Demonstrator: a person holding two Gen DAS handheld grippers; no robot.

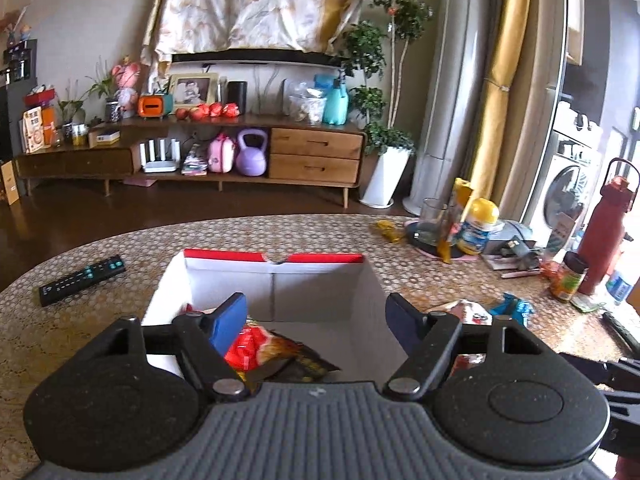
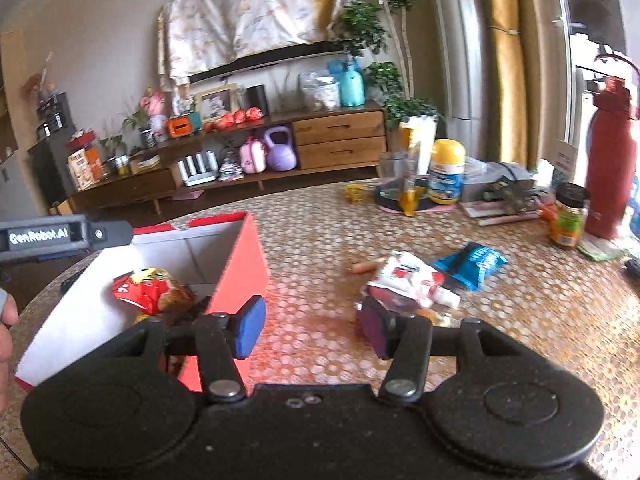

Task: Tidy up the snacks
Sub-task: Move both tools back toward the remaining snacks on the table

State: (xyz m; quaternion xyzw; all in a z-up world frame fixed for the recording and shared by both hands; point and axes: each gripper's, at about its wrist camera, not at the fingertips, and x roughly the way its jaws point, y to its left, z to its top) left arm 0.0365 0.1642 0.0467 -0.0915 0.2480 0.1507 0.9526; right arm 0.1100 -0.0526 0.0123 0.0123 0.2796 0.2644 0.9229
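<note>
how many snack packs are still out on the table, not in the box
2, maybe more hidden: a white and red pack by the right gripper, and a blue pack just beyond it. A small sausage lies nearby.

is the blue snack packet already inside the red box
No, the blue snack packet lies on the table right of the red box, beside a white and red packet.
</note>
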